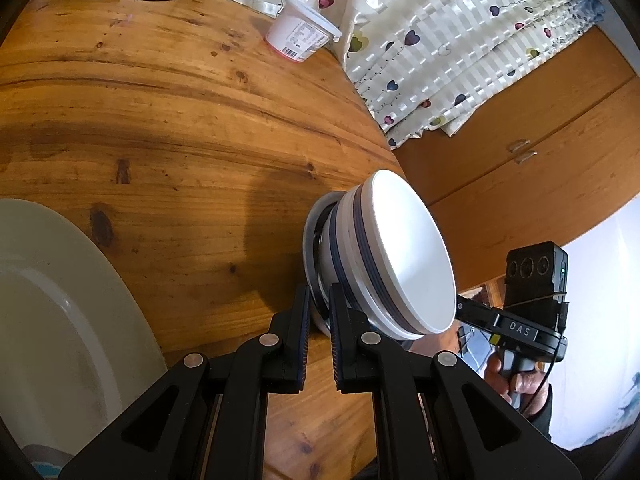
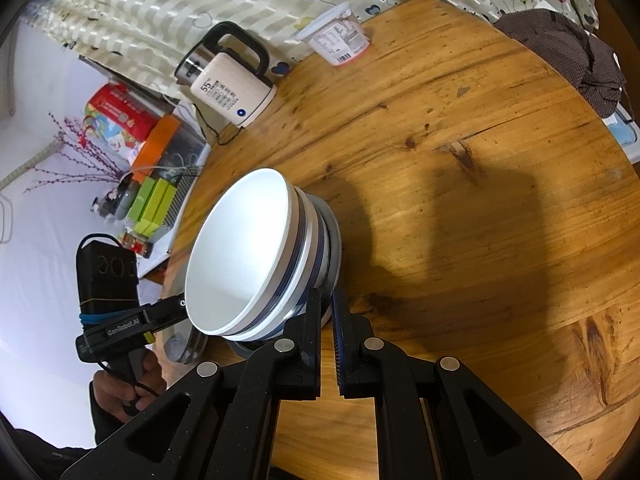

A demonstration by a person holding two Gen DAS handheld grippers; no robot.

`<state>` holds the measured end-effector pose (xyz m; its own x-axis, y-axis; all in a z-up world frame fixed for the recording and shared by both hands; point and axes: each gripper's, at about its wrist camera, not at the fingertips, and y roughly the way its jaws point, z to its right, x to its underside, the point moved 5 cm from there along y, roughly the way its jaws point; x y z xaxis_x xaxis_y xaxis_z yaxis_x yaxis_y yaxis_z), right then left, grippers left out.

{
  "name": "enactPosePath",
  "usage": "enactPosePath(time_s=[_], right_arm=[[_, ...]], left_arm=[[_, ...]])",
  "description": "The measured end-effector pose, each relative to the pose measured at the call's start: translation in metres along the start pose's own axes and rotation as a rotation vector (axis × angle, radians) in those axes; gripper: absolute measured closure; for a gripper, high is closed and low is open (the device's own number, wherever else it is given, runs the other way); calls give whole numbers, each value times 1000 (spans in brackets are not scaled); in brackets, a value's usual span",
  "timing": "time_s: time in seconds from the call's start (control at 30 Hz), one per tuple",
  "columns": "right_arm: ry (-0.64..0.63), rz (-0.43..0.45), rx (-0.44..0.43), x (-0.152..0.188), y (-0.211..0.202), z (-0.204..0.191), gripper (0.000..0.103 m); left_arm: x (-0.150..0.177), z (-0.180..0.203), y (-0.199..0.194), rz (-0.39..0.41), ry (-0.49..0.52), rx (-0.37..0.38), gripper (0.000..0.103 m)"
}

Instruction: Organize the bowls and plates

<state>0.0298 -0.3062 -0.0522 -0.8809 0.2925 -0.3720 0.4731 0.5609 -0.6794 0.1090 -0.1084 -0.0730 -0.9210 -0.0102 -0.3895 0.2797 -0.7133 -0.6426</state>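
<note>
presently the left gripper (image 1: 320,304) and right gripper (image 2: 326,312) each clamp, apparently, opposite rims of the metal plate (image 1: 310,240) carrying the stacked bowls (image 1: 400,256), sharing the load above the table (image 1: 160,120) edge, near the large plate (image 1: 60,300).

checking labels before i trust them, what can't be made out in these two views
- Stack of white blue-striped bowls: count unclear in both views, rims overlap.
- Large pale plate: cut off by the left wrist view's edge.
- White plastic tub: label too small to read.
- Left gripper: fingertips hidden behind the metal rim.
</note>
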Motion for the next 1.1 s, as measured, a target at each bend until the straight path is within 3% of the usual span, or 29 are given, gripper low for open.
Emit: enactPosePath(time_s=[0.4, 0.47, 0.5, 0.53, 0.57, 0.63, 0.77, 0.83, 0.9, 1.1], right_arm=[[-23, 1, 2, -4, 2, -8, 95], [-25, -5, -29, -4, 3, -12, 99], [-42, 0, -8, -4, 3, -15, 102], [-67, 13, 88, -6, 4, -15, 102], [-67, 4, 124, -7, 7, -12, 102], [-1, -17, 45, -8, 9, -4, 102], [-1, 0, 45, -5, 2, -3, 99], [-8, -4, 47, -5, 3, -3, 84], [12, -3, 43, -6, 4, 1, 77], [74, -20, -43, -8, 12, 8, 78]], left_arm=[[-1, 4, -13, 27, 13, 6, 93], [-2, 7, -14, 28, 18, 25, 92], [-1, 6, -12, 21, 24, -25, 92], [-2, 4, -9, 12, 23, -80, 93], [-2, 1, -4, -3, 20, -93, 95], [-1, -10, -3, -15, -46, -53, 94], [0, -12, -10, 17, -47, -68, 94], [-2, -13, -9, 22, -45, -87, 94], [-4, -14, -5, 21, -50, -82, 94], [-7, -17, -6, 16, -68, -88, 88]])
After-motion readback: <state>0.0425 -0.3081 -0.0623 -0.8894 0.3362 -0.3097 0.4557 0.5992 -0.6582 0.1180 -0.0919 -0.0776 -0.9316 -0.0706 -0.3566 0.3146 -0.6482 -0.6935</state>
